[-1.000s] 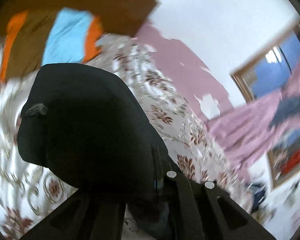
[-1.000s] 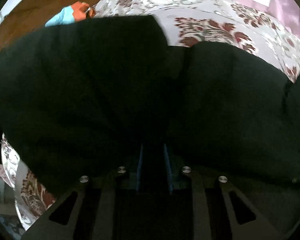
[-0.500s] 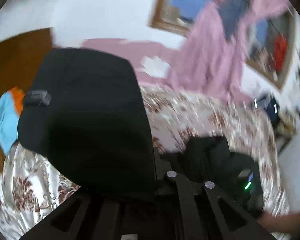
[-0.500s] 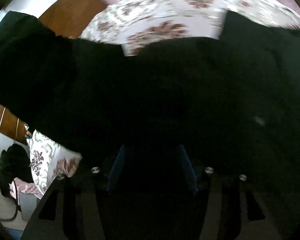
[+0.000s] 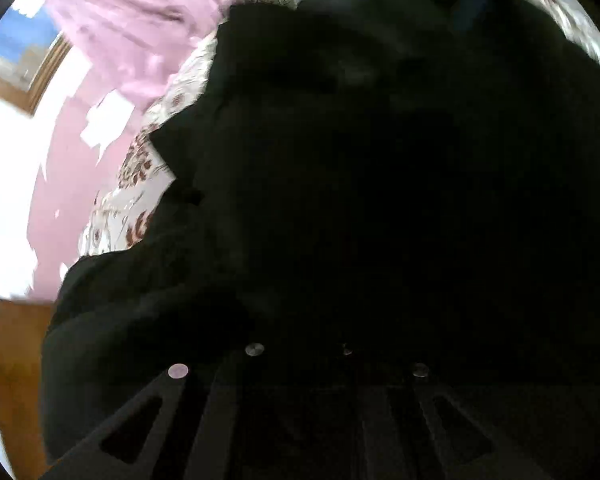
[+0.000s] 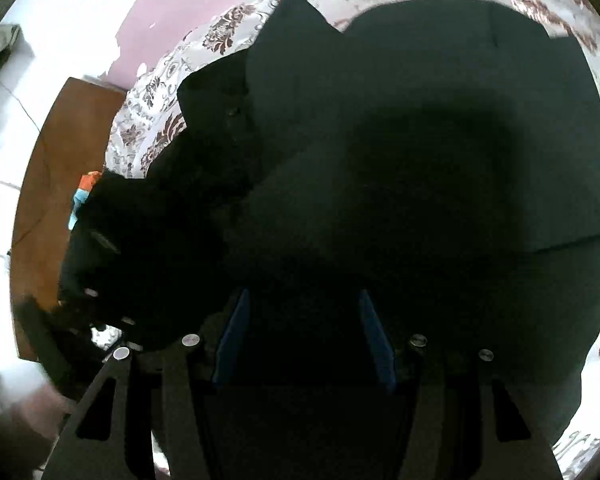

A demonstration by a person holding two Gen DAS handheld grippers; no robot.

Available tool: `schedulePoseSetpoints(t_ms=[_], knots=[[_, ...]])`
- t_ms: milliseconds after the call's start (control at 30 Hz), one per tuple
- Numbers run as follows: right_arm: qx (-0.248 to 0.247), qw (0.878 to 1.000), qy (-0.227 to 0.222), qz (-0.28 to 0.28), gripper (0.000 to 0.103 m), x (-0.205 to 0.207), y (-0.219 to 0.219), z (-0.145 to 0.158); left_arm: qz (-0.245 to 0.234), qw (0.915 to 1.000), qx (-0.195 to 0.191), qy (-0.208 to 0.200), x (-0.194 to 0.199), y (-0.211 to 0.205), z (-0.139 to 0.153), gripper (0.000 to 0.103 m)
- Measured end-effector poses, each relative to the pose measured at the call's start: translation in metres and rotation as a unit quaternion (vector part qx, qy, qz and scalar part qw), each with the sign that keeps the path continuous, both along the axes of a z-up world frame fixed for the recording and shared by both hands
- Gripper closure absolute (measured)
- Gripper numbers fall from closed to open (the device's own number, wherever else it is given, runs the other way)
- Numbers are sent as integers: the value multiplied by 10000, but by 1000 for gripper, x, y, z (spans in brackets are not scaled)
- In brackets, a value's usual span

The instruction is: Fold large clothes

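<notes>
Blue-padded right gripper point(image 6: 304, 340) jaws spread wide, black garment point(image 6: 420, 168) draped ahead between them. Left gripper point(image 5: 336, 364) jaws buried in dark cloth, state impossible to tell. Garment spread over floral bedsheet point(image 6: 156, 120), pink curtain point(image 5: 140, 20) beyond.

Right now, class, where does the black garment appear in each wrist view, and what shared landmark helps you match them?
Left wrist: black garment fills the centre and right.
Right wrist: it fills the centre and right.
Shared landmark: the floral bedsheet showing along its left edge.
</notes>
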State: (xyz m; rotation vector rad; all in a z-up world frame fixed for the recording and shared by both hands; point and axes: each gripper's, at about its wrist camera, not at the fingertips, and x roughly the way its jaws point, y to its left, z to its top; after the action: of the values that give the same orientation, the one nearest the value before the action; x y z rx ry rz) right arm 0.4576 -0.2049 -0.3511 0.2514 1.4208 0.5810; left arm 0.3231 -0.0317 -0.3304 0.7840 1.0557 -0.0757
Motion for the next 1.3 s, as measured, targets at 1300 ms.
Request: schedulePoseSetpoints(t_ms=[1300], knots=[[1614, 9518, 2403, -1014, 38, -3, 94, -47, -580, 9909, 1148, -400, -94, -79, -54, 94]])
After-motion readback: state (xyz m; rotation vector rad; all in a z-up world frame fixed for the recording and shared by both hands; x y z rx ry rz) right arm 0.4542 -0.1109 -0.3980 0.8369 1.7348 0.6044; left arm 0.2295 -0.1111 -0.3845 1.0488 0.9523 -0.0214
